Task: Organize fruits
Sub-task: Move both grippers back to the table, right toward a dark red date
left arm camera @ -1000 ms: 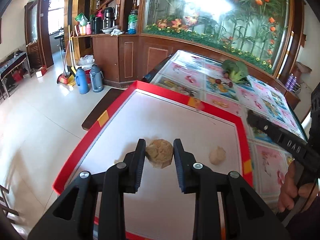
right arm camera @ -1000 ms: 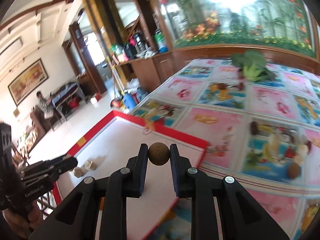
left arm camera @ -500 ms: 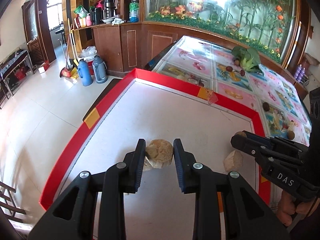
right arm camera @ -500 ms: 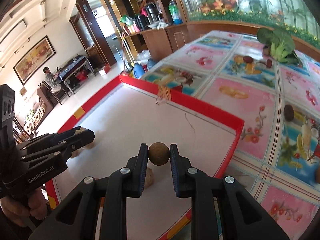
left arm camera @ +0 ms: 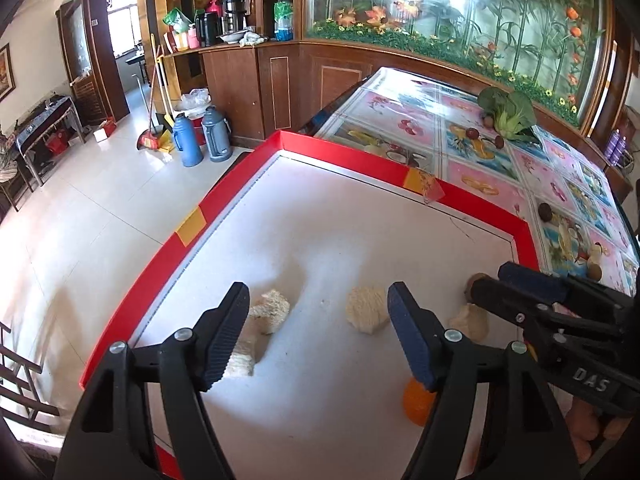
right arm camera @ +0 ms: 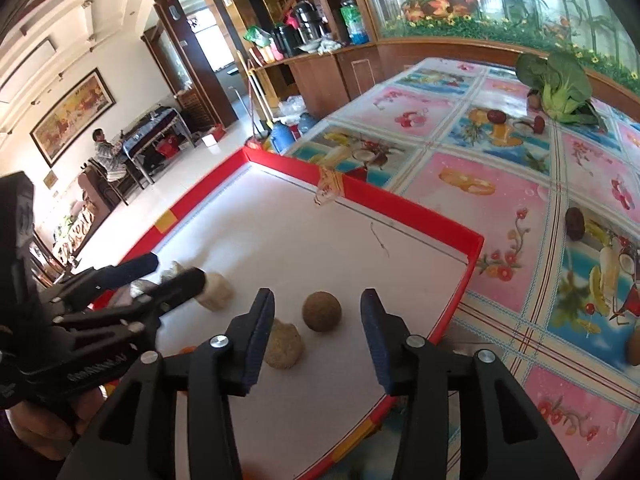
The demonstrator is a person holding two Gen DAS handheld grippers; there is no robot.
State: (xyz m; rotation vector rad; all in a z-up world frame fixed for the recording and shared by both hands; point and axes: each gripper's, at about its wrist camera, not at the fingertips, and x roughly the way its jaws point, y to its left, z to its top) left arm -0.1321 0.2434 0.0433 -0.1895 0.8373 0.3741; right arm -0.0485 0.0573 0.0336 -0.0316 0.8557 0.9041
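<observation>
Fruits are mostly landing in the red-rimmed tray (left arm camera: 224,208) at the near end of the table, and this looks like the drop-off step for both hands at once. Nearest in the left wrist view, an orange fruit (left arm camera: 416,402) peeks out low behind the left gripper's right finger. The left gripper (left arm camera: 316,332) has its jaws opening, nothing pinched; a pale bumpy fruit (left arm camera: 366,309) sits on the tray floor between the fingers, just inside the right one, clear of the pads as far as I can tell. Two more pale chunks (left arm camera: 270,308) lie by the left finger. In the right wrist view the right gripper (right arm camera: 318,338) is opening too, and the round brown fruit (right arm camera: 321,312) rests on the tray between its fingers, touching neither. A rough tan fruit (right arm camera: 283,345) sits just left of it, half behind the left finger. Farther out on the flowery tablecloth (right arm camera: 460,168) a few loose ones wait: a dark brown fruit (right arm camera: 575,223) right of the tray, small dark ones (right arm camera: 496,115) way back near the leafy greens (right arm camera: 560,80). My guess for next: lift both grippers clear without nudging what's been set down, then reach the right one across the rim for that dark brown one.
</observation>
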